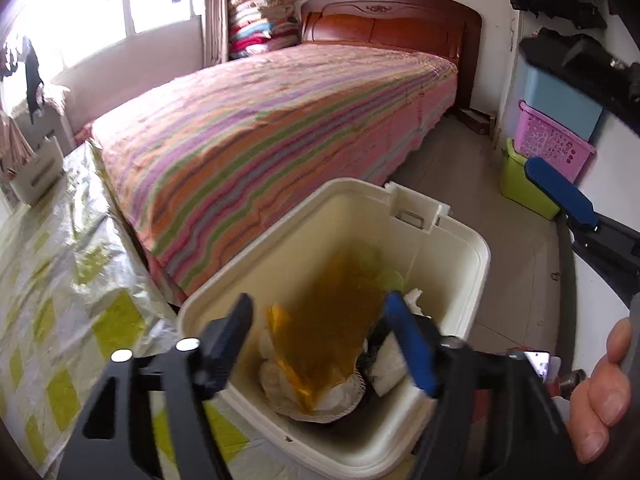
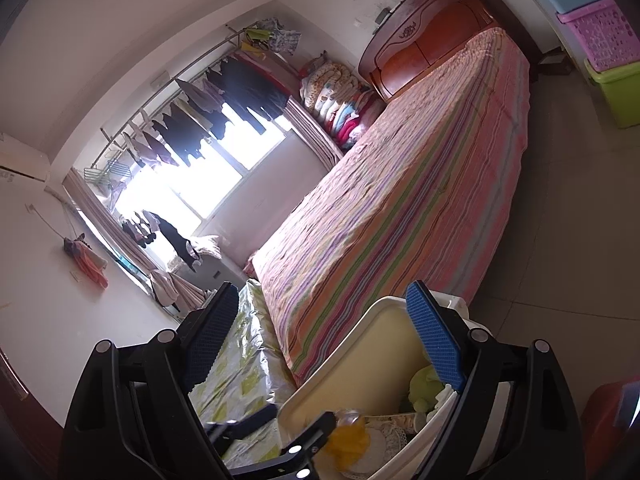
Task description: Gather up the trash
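A cream plastic trash bin (image 1: 456, 240) stands on the floor between the bed and a covered table. It holds white paper and cloth, green scraps and a yellow-orange translucent wrapper (image 1: 332, 320), blurred, between my left fingers. My left gripper (image 1: 320, 328) is open right above the bin's mouth. My right gripper (image 2: 324, 340) is open and empty, held higher to the right of the bin (image 2: 360, 364); one blue pad of it shows in the left wrist view (image 1: 560, 192). The yellow wrapper (image 2: 348, 440) shows at the left gripper's tip in the right wrist view.
A bed with a striped pink cover (image 1: 280, 120) lies just behind the bin. A table with a shiny yellow-and-white cover (image 1: 60, 280) is at the left. Green, pink and blue storage boxes (image 1: 548, 136) stand against the right wall. Tiled floor (image 1: 520, 272) lies right of the bin.
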### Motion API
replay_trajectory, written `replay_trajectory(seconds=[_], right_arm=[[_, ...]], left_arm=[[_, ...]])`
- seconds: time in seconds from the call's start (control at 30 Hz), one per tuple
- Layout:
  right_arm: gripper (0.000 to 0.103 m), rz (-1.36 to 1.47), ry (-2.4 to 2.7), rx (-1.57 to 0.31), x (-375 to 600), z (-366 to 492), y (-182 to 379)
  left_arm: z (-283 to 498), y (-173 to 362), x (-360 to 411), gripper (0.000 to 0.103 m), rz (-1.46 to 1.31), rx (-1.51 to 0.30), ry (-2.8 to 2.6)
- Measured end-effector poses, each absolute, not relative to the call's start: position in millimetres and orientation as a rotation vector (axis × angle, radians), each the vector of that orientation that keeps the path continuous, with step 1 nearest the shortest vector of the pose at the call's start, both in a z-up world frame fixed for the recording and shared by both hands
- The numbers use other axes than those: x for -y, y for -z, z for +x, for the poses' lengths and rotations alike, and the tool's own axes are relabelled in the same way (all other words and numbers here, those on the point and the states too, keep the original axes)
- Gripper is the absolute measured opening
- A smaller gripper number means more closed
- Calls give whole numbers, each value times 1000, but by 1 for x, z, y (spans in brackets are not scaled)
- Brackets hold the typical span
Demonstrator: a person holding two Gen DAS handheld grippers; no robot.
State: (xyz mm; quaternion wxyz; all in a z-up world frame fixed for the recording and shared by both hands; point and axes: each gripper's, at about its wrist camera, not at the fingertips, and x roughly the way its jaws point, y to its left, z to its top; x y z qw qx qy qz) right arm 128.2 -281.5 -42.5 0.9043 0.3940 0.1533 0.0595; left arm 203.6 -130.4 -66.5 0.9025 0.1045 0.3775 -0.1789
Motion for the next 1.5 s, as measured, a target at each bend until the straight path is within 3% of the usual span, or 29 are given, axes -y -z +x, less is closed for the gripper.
replay_trajectory(seconds=[0.13,0.27,0.4,0.93,1.5], right_arm=[[85,792,-113,-323,278,129,43],[94,760,-87,-326,273,128,45],[96,690,-60,-323,262,126,39],[96,380,-133,-475,168,102,29],[96,242,-112,-572,160,104,38]], left_arm=[[196,59,129,79,274,-738,316],[184,51,119,80,290,-700,255],[168,44,102,80,286,-686,179],[106,14,42,80,262,-648,-46],[90,0,-4,80,220,-662,-147]])
